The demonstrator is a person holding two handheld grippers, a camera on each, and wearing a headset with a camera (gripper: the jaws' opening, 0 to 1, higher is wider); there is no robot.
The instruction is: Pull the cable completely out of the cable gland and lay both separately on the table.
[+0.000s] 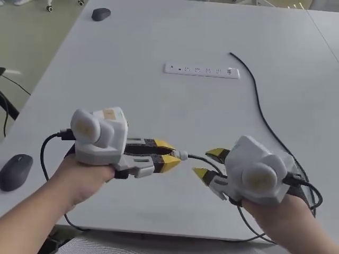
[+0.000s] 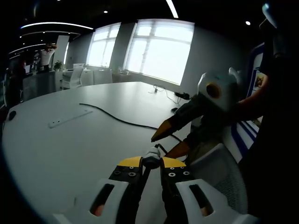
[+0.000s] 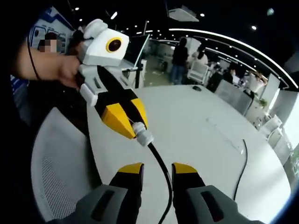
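Now at about 8 o'clock in the head view, the left gripper [image 1: 176,155] has its jaws pinched nearly closed on the white cable gland [image 1: 183,155], with the black cable [image 1: 259,108] threaded in it. At 4 o'clock the right gripper [image 1: 204,162] stands with jaws partly apart; the cable runs between them unclamped. The cable then trails over the white table [image 1: 132,95] toward 1 o'clock, past a power strip [image 1: 201,70].

2 white tools [image 1: 179,155] [image 1: 200,162], yellow-tipped black jaws
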